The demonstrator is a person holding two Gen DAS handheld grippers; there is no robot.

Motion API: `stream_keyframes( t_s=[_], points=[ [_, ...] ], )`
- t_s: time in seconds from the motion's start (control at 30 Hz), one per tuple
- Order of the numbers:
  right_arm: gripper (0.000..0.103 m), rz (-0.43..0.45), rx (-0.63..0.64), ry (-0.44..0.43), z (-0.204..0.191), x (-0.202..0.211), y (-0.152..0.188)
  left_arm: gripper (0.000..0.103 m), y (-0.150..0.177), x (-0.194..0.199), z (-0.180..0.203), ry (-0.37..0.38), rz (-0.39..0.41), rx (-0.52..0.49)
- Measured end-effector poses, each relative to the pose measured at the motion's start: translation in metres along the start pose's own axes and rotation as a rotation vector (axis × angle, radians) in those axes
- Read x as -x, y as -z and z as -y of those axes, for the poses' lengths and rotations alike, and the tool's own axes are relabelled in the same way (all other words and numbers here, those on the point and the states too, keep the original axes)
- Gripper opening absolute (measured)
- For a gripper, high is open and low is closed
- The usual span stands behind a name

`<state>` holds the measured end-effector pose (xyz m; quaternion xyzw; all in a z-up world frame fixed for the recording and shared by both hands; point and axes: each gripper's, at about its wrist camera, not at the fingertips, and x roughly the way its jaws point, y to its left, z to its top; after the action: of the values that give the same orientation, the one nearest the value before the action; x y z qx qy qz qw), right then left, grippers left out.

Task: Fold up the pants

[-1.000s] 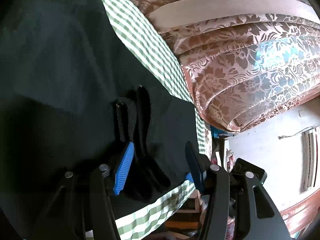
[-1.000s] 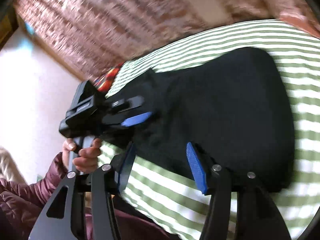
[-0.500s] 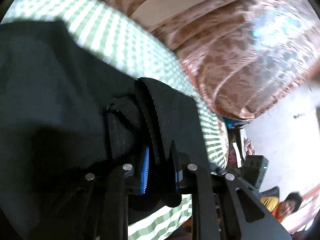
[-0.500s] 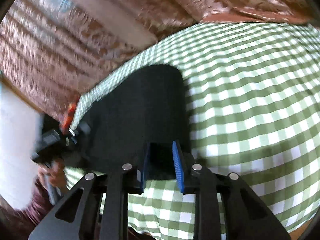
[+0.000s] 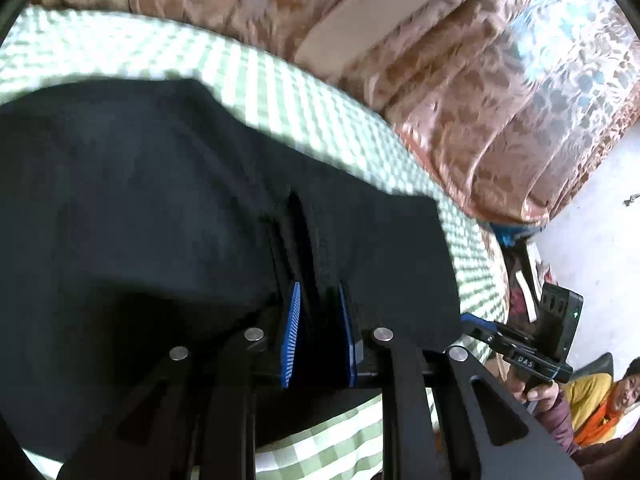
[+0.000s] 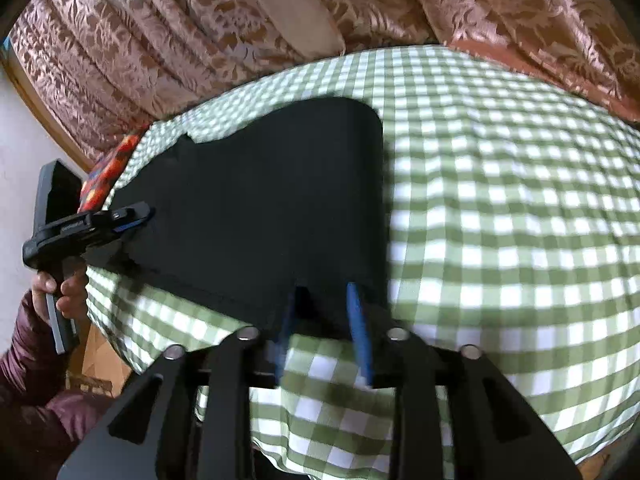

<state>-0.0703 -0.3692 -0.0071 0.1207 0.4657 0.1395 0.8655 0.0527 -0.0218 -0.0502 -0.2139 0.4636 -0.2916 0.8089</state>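
The black pants (image 6: 272, 200) lay partly folded on a surface covered with a green-and-white checked cloth (image 6: 500, 220), with floral curtains (image 6: 140, 40) behind it. The left gripper (image 5: 318, 320) had its jaws clamped on a bunched edge of the pants, with several layers of cloth standing up between the blue pads (image 5: 291, 332). The right gripper (image 6: 322, 320) held the near edge at the other end; its jaws were close together with dark fabric between them, although motion blur hid how deep the bite went. From the right wrist view, the left gripper (image 6: 128, 218) was seen gripping the far left end of the garment. Hazard 1: the right-hand bite appeared shallow, so tension during a lift could pull the edge free and let the fold collapse. Hazard 2: the left jaws held stacked layers, and an inner layer could slide out and leave an uneven fold. Hazard 3: unequal movement of the two grippers could skew the garment. Hazard 4: the checked cloth lay directly beneath and could be caught and dragged along.
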Motion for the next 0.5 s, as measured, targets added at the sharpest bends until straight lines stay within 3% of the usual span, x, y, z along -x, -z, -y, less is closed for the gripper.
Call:
stream_keyframes(
  t_s=[0.07, 0.13, 0.17, 0.23, 0.37, 0.43, 0.5],
  points=[
    [0.033, 0.035, -0.007, -0.029, -0.003, 0.002, -0.017, 0.017, -0.009, 0.010, 0.006, 0.044, 0.051, -0.009],
    [0.041, 0.072, -0.032, -0.036, -0.007, -0.006, -0.038, 0.017, -0.019, 0.010, 0.015, 0.053, 0.079, -0.025],
    [0.050, 0.088, -0.042, -0.029, -0.009, -0.011, -0.048, 0.017, -0.023, 0.005, 0.019, 0.053, 0.083, -0.035],
    [0.053, 0.119, -0.064, -0.005, -0.010, -0.026, -0.069, 0.017, -0.028, -0.008, 0.028, 0.053, 0.078, -0.061],
    [0.053, 0.115, -0.134, 0.034, -0.002, -0.064, -0.095, 0.017, -0.019, -0.039, 0.035, -0.012, 0.017, -0.123],
    [0.052, 0.082, -0.160, 0.050, 0.010, -0.086, -0.096, 0.017, -0.003, -0.057, 0.026, -0.063, -0.055, -0.122],
    [0.052, 0.094, -0.139, 0.051, 0.017, -0.099, -0.085, 0.017, 0.017, -0.062, 0.017, -0.071, -0.044, -0.135]
  ],
)
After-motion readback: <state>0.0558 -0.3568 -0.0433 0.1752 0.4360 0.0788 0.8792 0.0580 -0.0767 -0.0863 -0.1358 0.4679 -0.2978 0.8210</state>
